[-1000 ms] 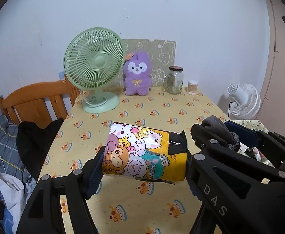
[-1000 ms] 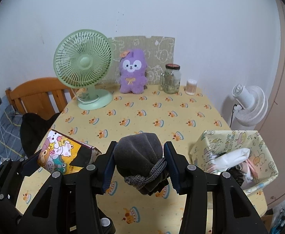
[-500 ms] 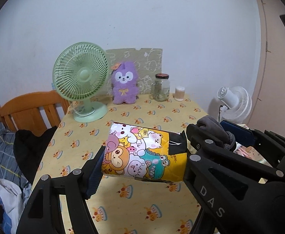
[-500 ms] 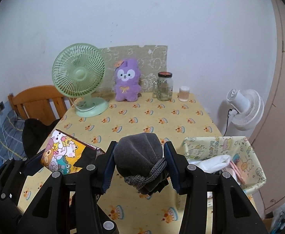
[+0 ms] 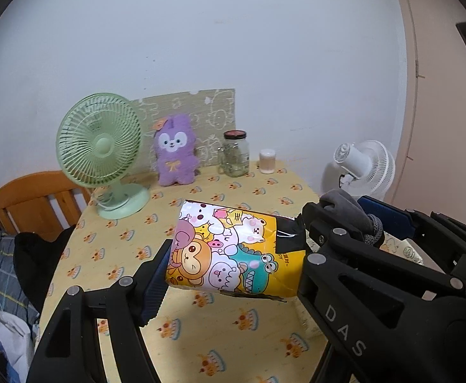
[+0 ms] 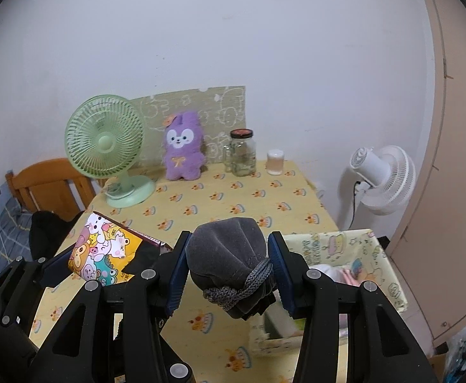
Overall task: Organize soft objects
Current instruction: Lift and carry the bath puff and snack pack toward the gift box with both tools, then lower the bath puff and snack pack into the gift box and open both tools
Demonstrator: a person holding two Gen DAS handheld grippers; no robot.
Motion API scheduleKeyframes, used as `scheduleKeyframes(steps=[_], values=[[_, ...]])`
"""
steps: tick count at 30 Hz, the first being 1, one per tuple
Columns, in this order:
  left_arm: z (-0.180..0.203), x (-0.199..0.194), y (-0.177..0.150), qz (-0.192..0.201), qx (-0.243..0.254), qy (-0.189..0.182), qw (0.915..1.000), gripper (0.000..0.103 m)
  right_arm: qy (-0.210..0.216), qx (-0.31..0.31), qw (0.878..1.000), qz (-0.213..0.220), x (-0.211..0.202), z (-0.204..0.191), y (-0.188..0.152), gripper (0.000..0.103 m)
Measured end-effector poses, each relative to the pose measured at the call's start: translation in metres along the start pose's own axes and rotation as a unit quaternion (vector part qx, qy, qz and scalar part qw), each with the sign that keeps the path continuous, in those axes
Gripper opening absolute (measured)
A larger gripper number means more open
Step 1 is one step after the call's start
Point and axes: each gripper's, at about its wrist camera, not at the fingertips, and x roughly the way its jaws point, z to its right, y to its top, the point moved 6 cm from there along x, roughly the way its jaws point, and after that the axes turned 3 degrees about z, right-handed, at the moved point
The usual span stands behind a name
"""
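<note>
My left gripper (image 5: 233, 255) is shut on a soft pack printed with cartoon animals (image 5: 233, 252), held on its side above the yellow table (image 5: 201, 335). The same cartoon pack (image 6: 105, 255) shows at the left of the right wrist view. My right gripper (image 6: 229, 268) is shut on a grey drawstring pouch (image 6: 229, 255), also lifted off the table. That grey pouch (image 5: 347, 214) and the right gripper sit just right of the pack in the left wrist view. A patterned fabric bin (image 6: 382, 274) with pale cloth items stands at the table's right edge, below and right of the pouch.
A green desk fan (image 6: 108, 146), a purple plush rabbit (image 6: 183, 150), a glass jar (image 6: 242, 153) and a small cup (image 6: 275, 162) line the far edge by the wall. A wooden chair (image 6: 48, 185) with dark clothing is at the left. A white floor fan (image 6: 382, 178) stands right.
Both grippers have drawn back from the wall and risen a little with their loads; the fan and plush look smaller and farther. The fabric bin has come closer under the right gripper. Grips unchanged.
</note>
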Motion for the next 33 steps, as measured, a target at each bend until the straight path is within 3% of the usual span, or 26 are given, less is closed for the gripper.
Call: scheduleKeyframes(steps=[14,22,33], values=[[0.060,0.031,0.006,-0.010,0.019,-0.042,0.9989,0.076,-0.044,0.024,0.999,-0.008,0.013,0.067,-0.002,0.051],[0.081,0.054,0.004,-0.017,0.020,-0.047,0.9985,0.077,-0.060,0.032,0.998,-0.011,0.027,0.094,-0.005,0.054],[0.110,0.085,-0.010,-0.046,0.019,-0.076,0.9959,0.077,-0.083,0.039,0.995,-0.043,0.053,0.130,-0.024,0.066]])
